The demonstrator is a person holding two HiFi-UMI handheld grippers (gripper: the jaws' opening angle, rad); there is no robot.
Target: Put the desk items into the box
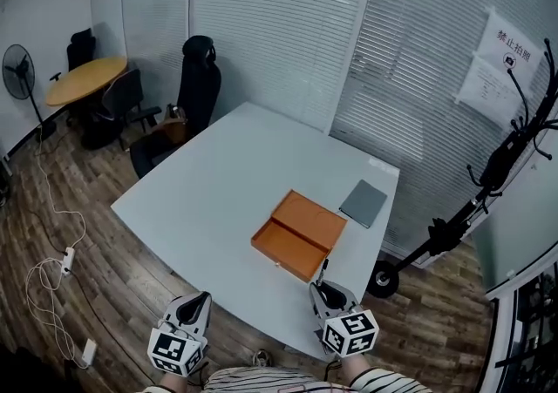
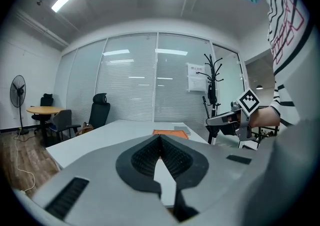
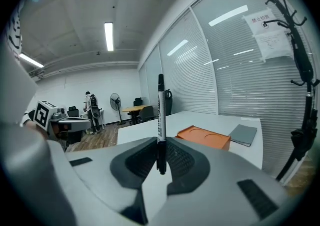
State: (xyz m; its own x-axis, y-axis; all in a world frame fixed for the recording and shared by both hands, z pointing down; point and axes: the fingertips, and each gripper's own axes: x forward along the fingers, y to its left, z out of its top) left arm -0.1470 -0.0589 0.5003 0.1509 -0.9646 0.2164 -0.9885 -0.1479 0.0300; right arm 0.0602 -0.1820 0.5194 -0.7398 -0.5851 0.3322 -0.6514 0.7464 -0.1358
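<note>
An open orange box [image 1: 298, 233] lies on the pale grey desk [image 1: 218, 199], with a grey notebook [image 1: 364, 202] just beyond it. My right gripper [image 1: 325, 294] hovers at the desk's near edge, shut on a black and white marker pen [image 3: 161, 115] that stands upright between its jaws [image 3: 161, 142]. The box [image 3: 202, 136] and the notebook [image 3: 243, 134] lie ahead of it to the right. My left gripper [image 1: 195, 308] is off the desk's near edge. Its jaws [image 2: 160, 137] meet at the tips with nothing between them. The box [image 2: 167, 132] shows far ahead of it.
A black office chair [image 1: 198, 86] stands at the desk's far left corner. A round wooden table [image 1: 85, 77] and a fan [image 1: 19, 69] are further left. A black coat rack [image 1: 501, 160] leans at the right. A power strip and cable [image 1: 66, 259] lie on the wooden floor.
</note>
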